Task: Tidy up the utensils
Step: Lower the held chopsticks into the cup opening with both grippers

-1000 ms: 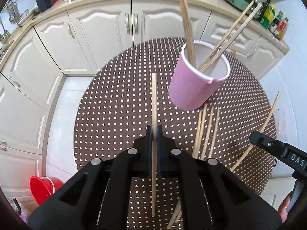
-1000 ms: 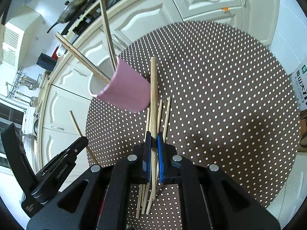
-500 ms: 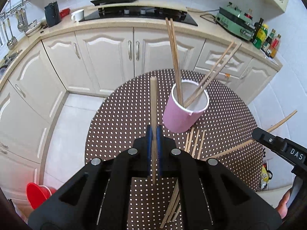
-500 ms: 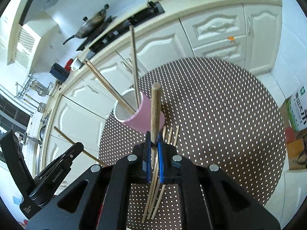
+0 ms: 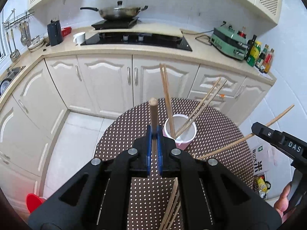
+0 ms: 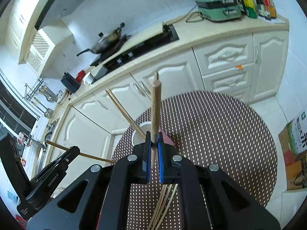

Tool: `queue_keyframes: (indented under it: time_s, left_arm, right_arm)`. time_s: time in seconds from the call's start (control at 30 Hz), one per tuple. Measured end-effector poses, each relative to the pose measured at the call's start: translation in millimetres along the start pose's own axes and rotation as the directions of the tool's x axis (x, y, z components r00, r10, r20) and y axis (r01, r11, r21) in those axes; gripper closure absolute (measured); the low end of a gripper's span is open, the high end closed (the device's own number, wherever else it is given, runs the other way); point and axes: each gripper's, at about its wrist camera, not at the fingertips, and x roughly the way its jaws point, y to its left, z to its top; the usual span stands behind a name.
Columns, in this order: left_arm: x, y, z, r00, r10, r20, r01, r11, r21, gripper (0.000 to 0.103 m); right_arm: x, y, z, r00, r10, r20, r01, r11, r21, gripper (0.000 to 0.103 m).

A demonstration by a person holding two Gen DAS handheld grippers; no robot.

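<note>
A pink cup (image 5: 184, 142) with a white inside stands on the round dotted table (image 5: 122, 134) and holds several wooden chopsticks (image 5: 167, 95). My left gripper (image 5: 154, 134) is shut on one chopstick (image 5: 153, 111), raised above the table left of the cup. My right gripper (image 6: 153, 140) is shut on another chopstick (image 6: 155, 103), raised near the cup (image 6: 165, 136). Several loose chopsticks (image 5: 172, 201) lie on the table under the grippers, also in the right wrist view (image 6: 163, 201). Each gripper shows in the other's view, the right (image 5: 278, 143) and the left (image 6: 48, 174).
White kitchen cabinets (image 5: 107, 80) and a counter with a hob and a wok (image 5: 119, 12) stand behind the table. A green appliance (image 5: 228, 40) and bottles sit at the counter's right. A red bucket (image 5: 34, 202) is on the floor left. Cardboard boxes (image 6: 295, 140) stand right.
Both grippers have risen and tilted up, each lifting its chopstick off the table. The cup now sits lower and farther in both views.
</note>
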Motion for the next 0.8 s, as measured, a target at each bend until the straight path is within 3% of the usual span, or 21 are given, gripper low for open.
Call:
queue_keyframes:
  time_s: [0.43, 0.8]
  left_arm:
    - [-13, -2, 41, 0.996, -0.042, 0.080, 0.045, 0.998, -0.034, 0.098]
    - [6, -10, 64, 0.994, -0.079, 0.072, 0.082, 0.996, -0.041, 0.098]
  right_arm:
    - [-1, 21, 39, 0.998, 0.024, 0.065, -0.020, 0.999, -0.049, 0.098]
    - [32, 22, 51, 1.000, 0.012, 0.022, -0.011, 0.998, -0.059, 0.098]
